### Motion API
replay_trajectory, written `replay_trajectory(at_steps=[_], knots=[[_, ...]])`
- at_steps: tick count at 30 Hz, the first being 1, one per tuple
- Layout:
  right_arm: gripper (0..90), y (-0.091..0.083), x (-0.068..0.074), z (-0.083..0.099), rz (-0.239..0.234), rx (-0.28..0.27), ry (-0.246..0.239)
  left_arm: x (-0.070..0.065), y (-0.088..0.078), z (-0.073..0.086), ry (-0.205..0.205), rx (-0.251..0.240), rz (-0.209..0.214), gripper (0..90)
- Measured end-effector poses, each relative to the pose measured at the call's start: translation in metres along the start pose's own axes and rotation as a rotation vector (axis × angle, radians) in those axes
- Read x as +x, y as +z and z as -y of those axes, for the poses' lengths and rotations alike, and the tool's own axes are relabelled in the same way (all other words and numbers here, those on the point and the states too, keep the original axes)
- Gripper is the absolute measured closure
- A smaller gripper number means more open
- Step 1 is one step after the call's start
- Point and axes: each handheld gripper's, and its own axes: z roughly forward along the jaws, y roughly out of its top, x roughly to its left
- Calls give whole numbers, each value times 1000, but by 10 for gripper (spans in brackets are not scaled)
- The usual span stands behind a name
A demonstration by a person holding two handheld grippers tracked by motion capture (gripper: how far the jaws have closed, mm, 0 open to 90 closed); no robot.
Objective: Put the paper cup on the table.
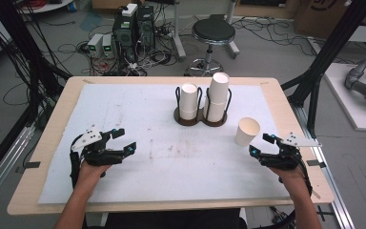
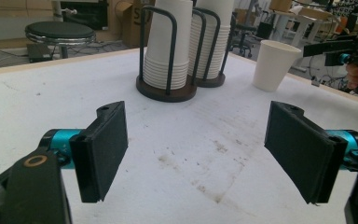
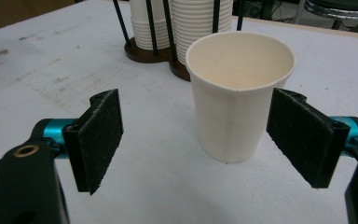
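Jaws of the right gripper (image 3: pixel 193 140) spread wide, pads clear of any surface, nothing clasped; single paper cup (image 3: pixel 240 95) standing just ahead of them, upright, mouth up, empty as far as the interior shows, free of both pads. Jaws of the left gripper (image 2: pixel 196 154) likewise spread wide and empty, bare white table cover (image 2: pixel 191 158) between the pads. Taking the cup holder (image 1: pixel 201 119) as reference: dark twin-ring base with wire uprights, set at the far middle of the cover, carrying two stacks of nested paper cups (image 1: pixel 218 95), the stack on the holder's right side standing taller than its neighbour. Single paper cup noted in the high view (image 1: pixel 247 131) to the right of the holder and nearer the person, close to it but not touching. Right gripper (image 1: pixel 267 145) positioned further right of the holder and nearer the person again, just beyond the single cup, jaws pointing toward it. Left gripper (image 1: pixel 126 140) positioned well left of the holder and nearer the person, well apart from all cups, jaws pointing across the cover. Faint brownish stains on the cover on the near side of the holder. Round black stool (image 1: pixel 213 31) on the floor beyond the holder, past the table's far edge.
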Motion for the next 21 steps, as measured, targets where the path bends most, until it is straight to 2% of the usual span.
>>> replay_trajectory(at_steps=[7,9,11,14,21], knots=[[190,-4,13,-13,-14,-54,1,1,0,0,-2,-4,-1,213],[190,-2,17,-17,-37,-80,1,1,0,-1,-6,-9,-2,213],[190,1,23,-22,-66,-89,-7,1,0,-1,-12,-14,0,213],[190,9,30,-26,-89,-89,-28,1,1,-1,-13,-16,19,207],[190,31,45,-34,-135,-83,-58,-1,3,-2,-13,-17,30,207]])
